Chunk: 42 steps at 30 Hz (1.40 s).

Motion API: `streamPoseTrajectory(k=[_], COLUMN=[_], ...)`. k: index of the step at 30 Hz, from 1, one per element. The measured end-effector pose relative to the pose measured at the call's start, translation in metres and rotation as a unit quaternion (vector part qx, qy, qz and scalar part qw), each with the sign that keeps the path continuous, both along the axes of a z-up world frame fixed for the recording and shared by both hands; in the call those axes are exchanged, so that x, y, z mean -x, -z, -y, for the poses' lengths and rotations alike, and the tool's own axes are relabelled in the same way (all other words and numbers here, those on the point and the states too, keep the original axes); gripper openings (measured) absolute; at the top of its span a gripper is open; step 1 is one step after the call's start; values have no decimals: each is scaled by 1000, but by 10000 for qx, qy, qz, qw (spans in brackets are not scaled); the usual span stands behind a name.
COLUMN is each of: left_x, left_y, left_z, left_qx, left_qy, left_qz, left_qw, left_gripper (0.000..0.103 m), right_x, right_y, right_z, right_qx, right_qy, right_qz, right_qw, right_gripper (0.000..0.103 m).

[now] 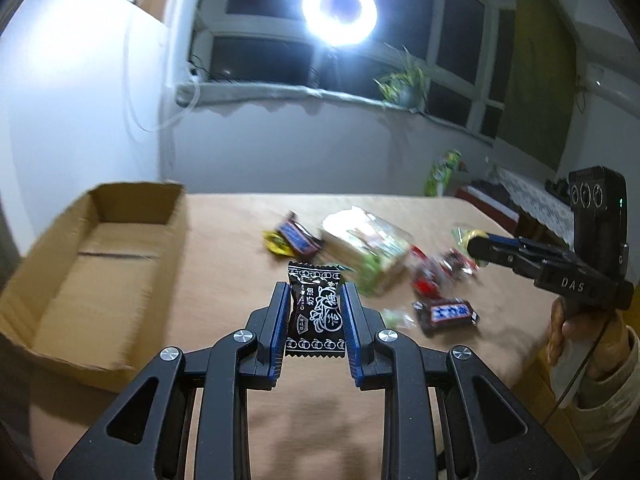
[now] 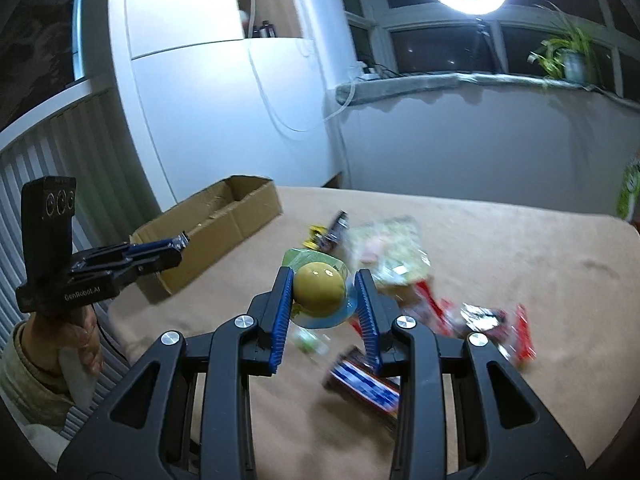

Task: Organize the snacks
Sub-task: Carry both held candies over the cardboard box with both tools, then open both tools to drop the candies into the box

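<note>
My left gripper (image 1: 315, 294) is shut on a black candy packet (image 1: 315, 312) with white print, held above the tan table. My right gripper (image 2: 323, 284) is shut on a yellow round jelly cup (image 2: 319, 294) with a blue rim, lifted over the snack pile. An open cardboard box (image 1: 96, 256) lies at the left of the table, seen also from the right wrist as the box (image 2: 224, 224). In the left wrist view the right gripper (image 1: 476, 246) reaches in from the right. The left gripper (image 2: 182, 242) shows beside the box in the right wrist view.
A pile of snacks lies mid-table: a large clear bag (image 1: 368, 248), a dark bar (image 1: 446, 312), red wrappers (image 2: 492, 320) and a blue bar (image 2: 362, 380). A ring lamp (image 1: 339, 10) glares behind the table (image 1: 224, 240). A hand (image 1: 576, 332) grips the right tool.
</note>
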<state>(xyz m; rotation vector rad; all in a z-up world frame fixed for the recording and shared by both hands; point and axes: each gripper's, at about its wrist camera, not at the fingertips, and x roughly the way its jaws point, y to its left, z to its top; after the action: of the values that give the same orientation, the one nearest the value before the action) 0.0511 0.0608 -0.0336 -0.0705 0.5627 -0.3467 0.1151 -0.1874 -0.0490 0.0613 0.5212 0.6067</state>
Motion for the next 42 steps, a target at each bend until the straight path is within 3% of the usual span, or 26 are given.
streamPoseTrajectory(k=[8,15,23,25,26,27,28,29,32,34,36,42], left_x=[-4,-12,-31,-35,-39,-41,-40,-37,-24,-16,-8,5], left_y=[-13,-4,10,16,20,24,27,29,31,29,26,22], left_z=[-71,-137,-163,-163,-163,-163,-164,-164,-162,-160,-162,-160], left_qx=[125,184,296,282,272,252,238,220,151,114,213,260], left_qy=[-622,-1237,-1327,-1349,-1354,-1379,-1423,-1497,-1552,-1605,-1638,-1725], left_qz=[241,195,52,-17,-95,-172,-198,-185,-103,-51,15,42], left_qw=[9977,9920,9907,9905,9904,9900,9893,9883,9877,9870,9863,9847], left_gripper=[24,24,24,24,29,45,58,77,79,79,81,81], right_x=[-21,-41,-69,-76,-80,-81,-79,-78,-66,-53,-41,-17], right_y=[-16,-24,-25,-15,-8,-3,2,5,9,10,10,9], right_z=[-84,-177,-263,-279,-284,-286,-283,-279,-261,-249,-238,-226], right_qx=[211,354,499,642,748,815,784,737,788,831,764,594], right_qy=[-586,-1286,-1713,-1717,-1707,-1630,-1514,-1467,-1231,-1121,-982,-1067], right_qz=[81,136,223,206,147,125,137,120,149,205,286,217], right_qw=[9980,9910,9837,9828,9824,9832,9853,9864,9892,9900,9918,9923], right_gripper=[33,33,33,39,57,67,68,69,69,76,88,91])
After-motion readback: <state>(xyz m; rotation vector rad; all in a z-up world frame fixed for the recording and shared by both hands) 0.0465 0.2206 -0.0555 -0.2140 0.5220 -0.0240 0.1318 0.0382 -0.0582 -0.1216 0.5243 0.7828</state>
